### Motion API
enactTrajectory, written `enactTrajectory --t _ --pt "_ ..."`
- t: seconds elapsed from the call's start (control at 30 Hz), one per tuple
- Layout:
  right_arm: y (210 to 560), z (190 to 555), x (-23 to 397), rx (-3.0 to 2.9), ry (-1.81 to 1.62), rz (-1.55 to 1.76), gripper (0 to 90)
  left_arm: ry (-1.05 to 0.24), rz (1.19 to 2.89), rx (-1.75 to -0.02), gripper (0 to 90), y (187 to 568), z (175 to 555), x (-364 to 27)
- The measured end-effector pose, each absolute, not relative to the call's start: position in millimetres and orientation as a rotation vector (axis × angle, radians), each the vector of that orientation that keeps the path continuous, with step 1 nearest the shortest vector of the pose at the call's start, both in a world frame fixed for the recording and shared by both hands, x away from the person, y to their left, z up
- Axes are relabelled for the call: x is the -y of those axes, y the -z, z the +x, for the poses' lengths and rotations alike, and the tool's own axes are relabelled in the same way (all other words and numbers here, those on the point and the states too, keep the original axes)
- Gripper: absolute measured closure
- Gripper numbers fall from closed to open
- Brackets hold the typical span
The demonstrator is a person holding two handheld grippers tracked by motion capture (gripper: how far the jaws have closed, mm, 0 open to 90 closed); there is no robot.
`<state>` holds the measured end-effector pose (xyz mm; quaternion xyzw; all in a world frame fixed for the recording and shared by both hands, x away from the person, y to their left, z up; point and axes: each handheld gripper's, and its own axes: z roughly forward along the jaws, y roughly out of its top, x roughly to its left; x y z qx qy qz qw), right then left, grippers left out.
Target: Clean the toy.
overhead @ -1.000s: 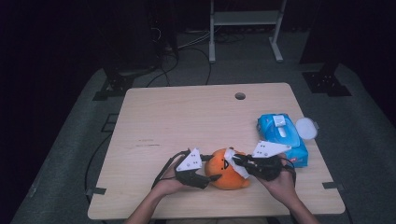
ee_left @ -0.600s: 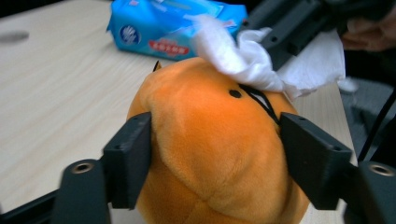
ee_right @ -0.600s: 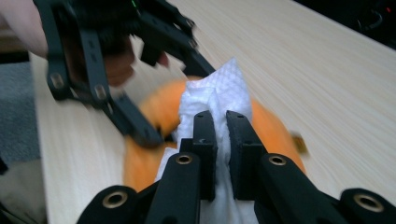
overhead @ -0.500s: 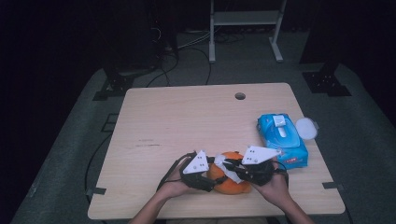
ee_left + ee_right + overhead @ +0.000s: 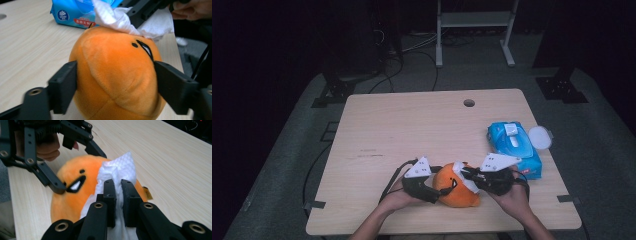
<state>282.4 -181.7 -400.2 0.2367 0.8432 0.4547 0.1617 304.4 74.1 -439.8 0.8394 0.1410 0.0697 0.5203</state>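
A round orange plush toy [image 5: 458, 194] with a drawn face lies on the wooden table [image 5: 412, 130] near its front edge. My left gripper [image 5: 440, 192] holds it from the left; its pads [image 5: 65, 85] touch both sides of the toy [image 5: 112, 57]. Those jaws have just been opening, with the toy still between them. My right gripper [image 5: 118, 187] is shut on a white tissue [image 5: 120, 167] and presses it on top of the toy [image 5: 72, 177], beside the face. The tissue [image 5: 112, 17] drapes over the toy's crown.
A blue pack of wet wipes [image 5: 514, 150] with its white lid [image 5: 539, 137] flipped open lies at the table's right edge, just behind the right hand. A cable hole [image 5: 469, 103] is in the far edge. A metal stand [image 5: 472, 30] is on the floor beyond.
The right gripper with the tissue has shifted a little left over the toy. The toy and both hands sit slightly nearer the front edge than a second ago.
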Motion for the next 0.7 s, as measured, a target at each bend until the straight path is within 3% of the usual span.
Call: enactTrajectory --t 0.13,0.33,0.47,0.53,0.7 --pt "393.5 274.7 169.2 -2.423 -1.353 0.603 81.9 -0.277 2.057 -0.195 31.3 436.0 292.6 -68.7" --pt "395.5 278.2 176.3 -2.431 -1.332 0.617 81.9 -0.258 2.05 -0.209 33.0 438.7 295.4 -74.3" --pt "400.0 281.4 187.9 -2.416 -1.32 0.679 81.9 -0.202 2.024 -0.289 18.3 438.3 299.8 -73.8" --pt "398.7 280.5 186.2 -2.413 -1.325 0.674 81.9 -0.166 2.01 -0.331 17.7 438.2 302.3 -71.8" --pt "394.1 274.2 169.1 -2.439 -1.365 0.603 81.8 -0.239 2.031 -0.26 28.8 437.4 295.6 -70.1"
